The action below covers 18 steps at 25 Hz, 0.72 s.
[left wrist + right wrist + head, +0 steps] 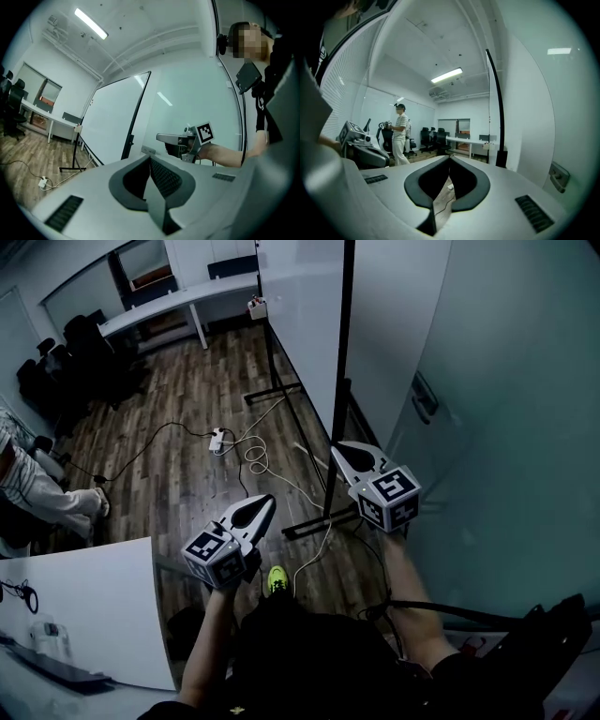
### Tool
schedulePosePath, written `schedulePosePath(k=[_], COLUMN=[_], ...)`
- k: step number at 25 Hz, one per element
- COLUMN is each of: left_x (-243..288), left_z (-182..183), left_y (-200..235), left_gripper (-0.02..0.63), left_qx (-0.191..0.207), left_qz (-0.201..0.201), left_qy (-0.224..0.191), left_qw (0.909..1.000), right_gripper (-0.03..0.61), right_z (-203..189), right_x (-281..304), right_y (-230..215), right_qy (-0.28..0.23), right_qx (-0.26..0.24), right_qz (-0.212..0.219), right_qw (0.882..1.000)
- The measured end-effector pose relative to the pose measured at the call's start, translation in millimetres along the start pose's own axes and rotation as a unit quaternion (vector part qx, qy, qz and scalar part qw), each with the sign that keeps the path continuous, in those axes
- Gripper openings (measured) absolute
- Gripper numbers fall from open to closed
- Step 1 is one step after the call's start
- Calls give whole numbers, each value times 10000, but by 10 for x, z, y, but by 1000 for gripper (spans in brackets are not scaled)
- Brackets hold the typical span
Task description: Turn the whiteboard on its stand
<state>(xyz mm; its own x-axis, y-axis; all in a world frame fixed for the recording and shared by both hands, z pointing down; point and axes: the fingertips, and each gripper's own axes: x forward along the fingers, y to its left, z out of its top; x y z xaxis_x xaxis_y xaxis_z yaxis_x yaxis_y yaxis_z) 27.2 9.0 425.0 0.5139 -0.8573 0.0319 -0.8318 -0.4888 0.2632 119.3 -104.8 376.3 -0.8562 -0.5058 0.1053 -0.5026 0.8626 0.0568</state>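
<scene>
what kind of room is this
Probably an office or lab workroom. A large whiteboard stands on a wheeled stand, a long white desk runs along the far wall with black office chairs nearby, and a power strip with cables lies on the wood-look floor.

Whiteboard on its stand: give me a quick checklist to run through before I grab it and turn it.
1. The left gripper is free: ok, jaws together, nothing between them.
2. The right gripper grips the whiteboard by its frame: not ok, jaws together and empty, beside the frame.
3. Floor by the stand's foot: not ok, a white cable runs past it.
4. Bystander clear: ok, the person stands across the room.
5. Stand free to pivot: cannot tell.
</scene>
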Motion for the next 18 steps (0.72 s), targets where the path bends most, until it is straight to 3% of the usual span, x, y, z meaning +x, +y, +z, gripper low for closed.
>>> schedulePosePath(k=[10, 18], left_x=[-292, -302], left_z=[-108, -123], left_y=[-662, -1055], left_gripper=[14, 14], left_qx=[-17, 214], left_qz=[263, 41], left_qy=[-29, -113], left_qw=[9996, 9997], right_gripper=[-6, -12], right_z=[-117, 71], right_x=[-717, -1120], right_y=[594, 1115], right_qy=[7, -439], right_qx=[76, -287], right_qz=[707, 1241], right_qw=[9975, 9909])
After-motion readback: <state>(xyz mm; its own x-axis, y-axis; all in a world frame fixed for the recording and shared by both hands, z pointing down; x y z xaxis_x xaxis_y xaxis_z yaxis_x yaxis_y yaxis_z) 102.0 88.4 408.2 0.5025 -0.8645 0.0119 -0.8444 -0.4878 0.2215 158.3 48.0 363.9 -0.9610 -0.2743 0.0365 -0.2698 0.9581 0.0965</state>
